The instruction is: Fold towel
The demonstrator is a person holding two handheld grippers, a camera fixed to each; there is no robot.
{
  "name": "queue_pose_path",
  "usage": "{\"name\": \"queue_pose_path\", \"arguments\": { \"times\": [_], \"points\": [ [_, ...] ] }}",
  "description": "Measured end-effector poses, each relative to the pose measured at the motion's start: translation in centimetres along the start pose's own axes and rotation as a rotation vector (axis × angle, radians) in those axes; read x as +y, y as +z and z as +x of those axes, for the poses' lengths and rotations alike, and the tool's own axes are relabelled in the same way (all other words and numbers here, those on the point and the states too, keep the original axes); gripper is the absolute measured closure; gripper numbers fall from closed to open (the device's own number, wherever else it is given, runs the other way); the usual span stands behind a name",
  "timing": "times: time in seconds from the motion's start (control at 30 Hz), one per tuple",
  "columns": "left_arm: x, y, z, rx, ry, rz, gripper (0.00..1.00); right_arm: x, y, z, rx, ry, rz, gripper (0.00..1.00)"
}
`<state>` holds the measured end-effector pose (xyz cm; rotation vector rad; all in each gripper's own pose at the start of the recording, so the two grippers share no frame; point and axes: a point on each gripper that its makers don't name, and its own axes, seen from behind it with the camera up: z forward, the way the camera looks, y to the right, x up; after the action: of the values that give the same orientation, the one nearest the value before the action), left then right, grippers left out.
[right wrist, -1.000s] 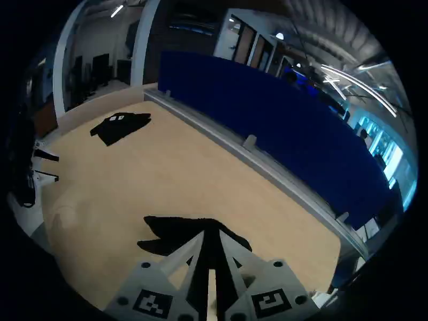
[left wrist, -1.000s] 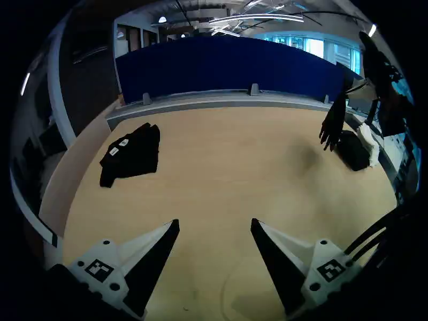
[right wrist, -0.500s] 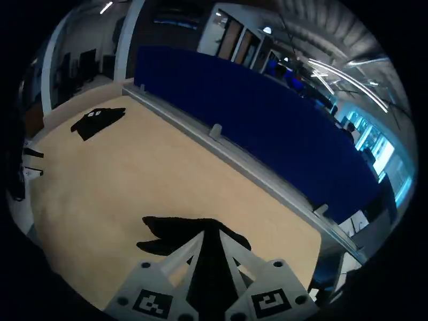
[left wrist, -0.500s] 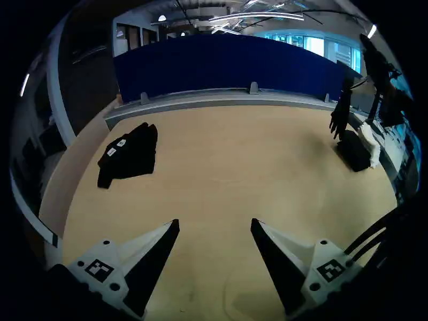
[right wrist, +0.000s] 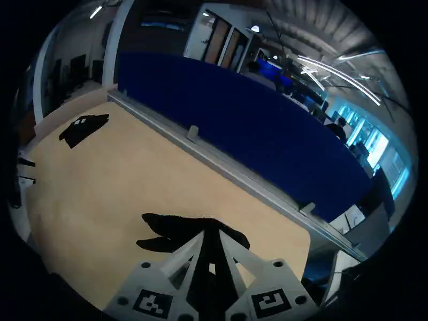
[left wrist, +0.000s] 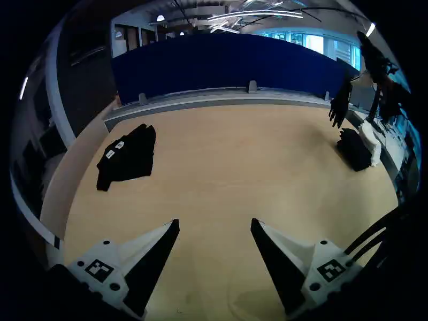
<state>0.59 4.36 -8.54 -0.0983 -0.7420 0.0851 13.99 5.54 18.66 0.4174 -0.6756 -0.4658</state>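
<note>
Left gripper: fingers spread wide, low over the near edge of the wooden table. Right gripper: pressed together on the black towel, cloth bunched at the tips and held up over the table's right end, dangling there in the left gripper view. Crumpled black cloth with white tags flat at far left of the table; folded dark stack at the right edge, just beside something white.

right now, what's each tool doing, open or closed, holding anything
left tool: open, holding nothing
right tool: closed on the black towel
</note>
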Motion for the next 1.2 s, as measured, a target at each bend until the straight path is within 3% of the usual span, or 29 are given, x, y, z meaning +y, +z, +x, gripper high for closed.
{"name": "queue_pose_path", "arguments": {
  "times": [0.3,0.57,0.9,1.2],
  "points": [
    [0.4,0.1,0.2,-0.006,0.005,-0.003,0.00,0.1,-0.6,-2.7,-0.030,0.015,0.009,0.95],
    [0.9,0.1,0.5,-0.007,0.012,-0.014,0.01,-0.1,-2.7,-6.5,-0.059,0.038,0.007,0.96],
    [1.6,0.0,0.5,-0.008,0.027,-0.028,0.00,0.3,-5.4,-13.2,-0.124,0.090,-0.016,0.96],
    [2.4,-0.2,0.5,-0.011,0.040,-0.038,0.00,-0.4,-6.1,-18.6,-0.170,0.170,-0.029,0.96]
  ]
}}
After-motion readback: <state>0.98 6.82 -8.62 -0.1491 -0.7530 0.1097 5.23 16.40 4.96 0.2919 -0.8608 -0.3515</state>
